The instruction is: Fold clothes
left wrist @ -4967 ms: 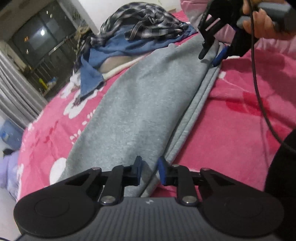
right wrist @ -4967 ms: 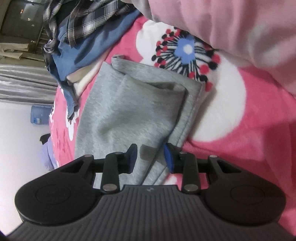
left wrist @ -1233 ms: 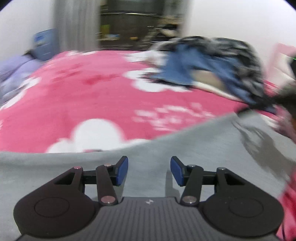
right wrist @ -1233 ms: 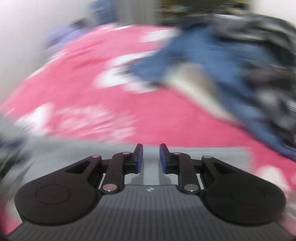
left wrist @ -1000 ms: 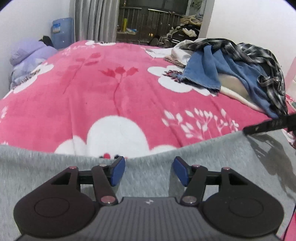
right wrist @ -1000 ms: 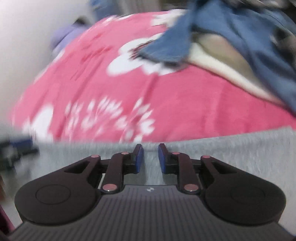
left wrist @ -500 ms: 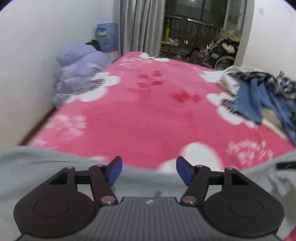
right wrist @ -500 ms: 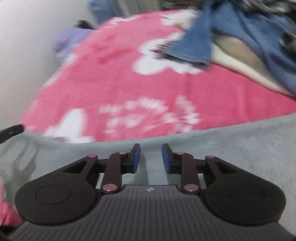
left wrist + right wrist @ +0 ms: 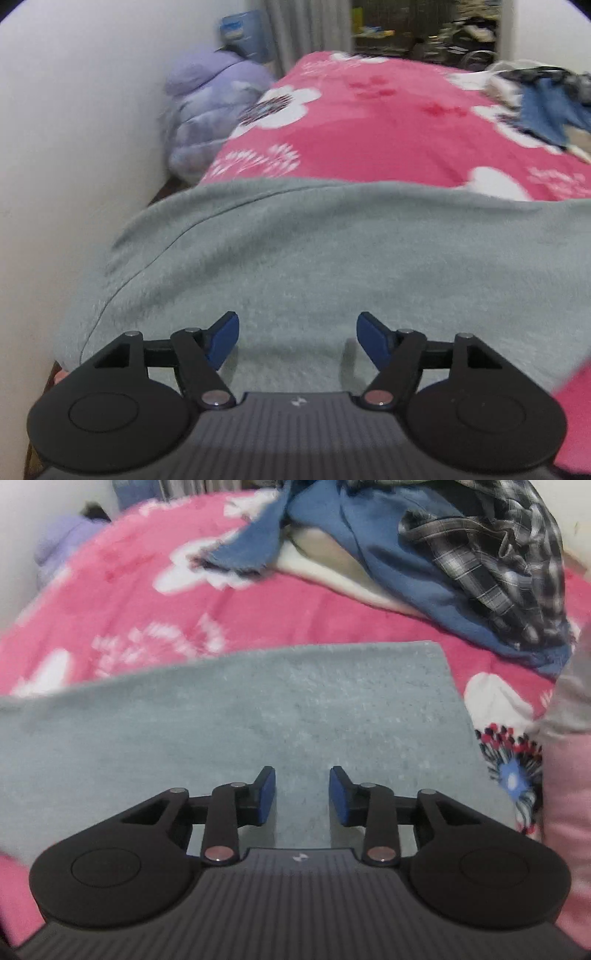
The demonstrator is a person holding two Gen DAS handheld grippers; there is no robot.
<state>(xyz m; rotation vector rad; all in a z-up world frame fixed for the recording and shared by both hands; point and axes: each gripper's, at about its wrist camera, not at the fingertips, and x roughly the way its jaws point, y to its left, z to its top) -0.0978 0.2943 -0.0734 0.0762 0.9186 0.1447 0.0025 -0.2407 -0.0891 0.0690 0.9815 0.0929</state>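
Observation:
A grey fleece garment (image 9: 332, 251) lies flat across the pink flowered bed. In the left wrist view its left end reaches the bed's edge by the wall. In the right wrist view the garment (image 9: 258, 709) ends in a straight edge at the right. My left gripper (image 9: 297, 336) is open wide just above the cloth and holds nothing. My right gripper (image 9: 302, 794) is open over the cloth's near part, also empty.
A pile of clothes, blue denim and a plaid shirt (image 9: 491, 557), lies at the far right of the bed (image 9: 122, 602). A purple puffy jacket (image 9: 214, 110) sits on the floor by the white wall (image 9: 74, 129). A pale pink quilt (image 9: 569, 794) is at the right edge.
Both grippers opened wider and let go of the grey garment, which now lies flat. Both views have tilted down over the cloth; the left one has swung toward the wall.

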